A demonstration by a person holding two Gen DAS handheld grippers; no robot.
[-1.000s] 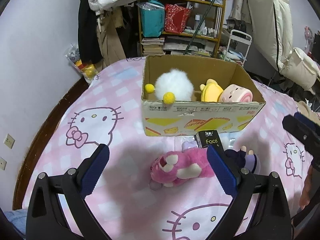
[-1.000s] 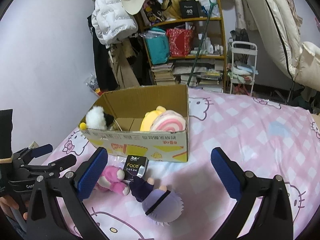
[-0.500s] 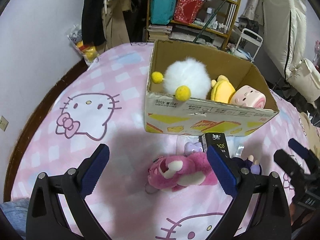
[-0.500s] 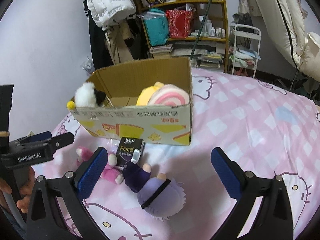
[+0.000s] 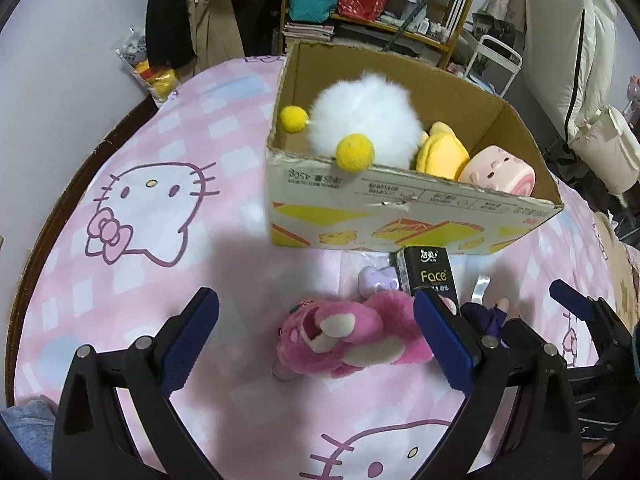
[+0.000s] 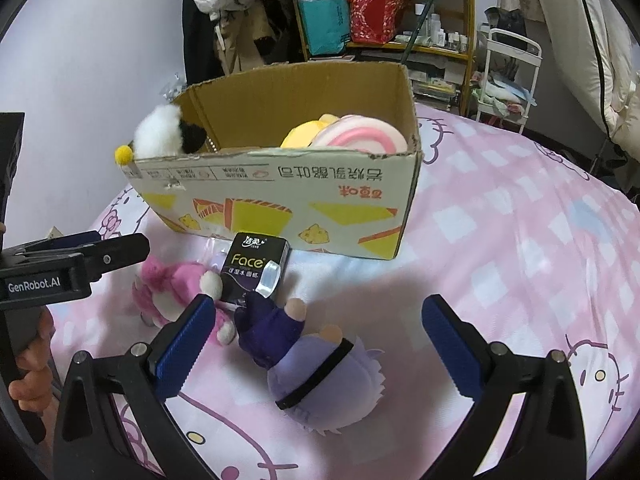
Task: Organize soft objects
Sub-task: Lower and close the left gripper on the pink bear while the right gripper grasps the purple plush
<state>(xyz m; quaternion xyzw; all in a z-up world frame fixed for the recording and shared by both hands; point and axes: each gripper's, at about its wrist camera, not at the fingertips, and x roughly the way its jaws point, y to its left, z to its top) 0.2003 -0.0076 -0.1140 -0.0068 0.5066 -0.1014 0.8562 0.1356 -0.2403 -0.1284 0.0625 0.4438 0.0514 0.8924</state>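
Hovering above the pink cat-print bed cover (image 5: 132, 184), the left tongs (image 5: 316, 336) are spread wide with nothing between their blue pads, and the pink plush bear (image 5: 348, 338) lies on the cover just below and between them. The right tongs (image 6: 314, 344) are likewise gaping and empty, poised over the purple-haired doll (image 6: 320, 376), which lies face down on the cover just beside the bear (image 6: 180, 292). A small black tissue pack (image 6: 256, 268) marked "Face" rests against the bear and the doll's dark sleeve, close to the front wall of the cardboard box (image 6: 280, 204). The box (image 5: 400, 216) stands open on the bed and holds a fluffy white plush (image 5: 364, 116) with yellow pom-poms at its left end, a yellow plush (image 5: 442, 154) in the middle and a pink roll-shaped plush (image 5: 496, 170) at its right end. Seen from the right wrist camera, a hand (image 6: 34, 376) grips the handle of the left tool at the frame's left edge
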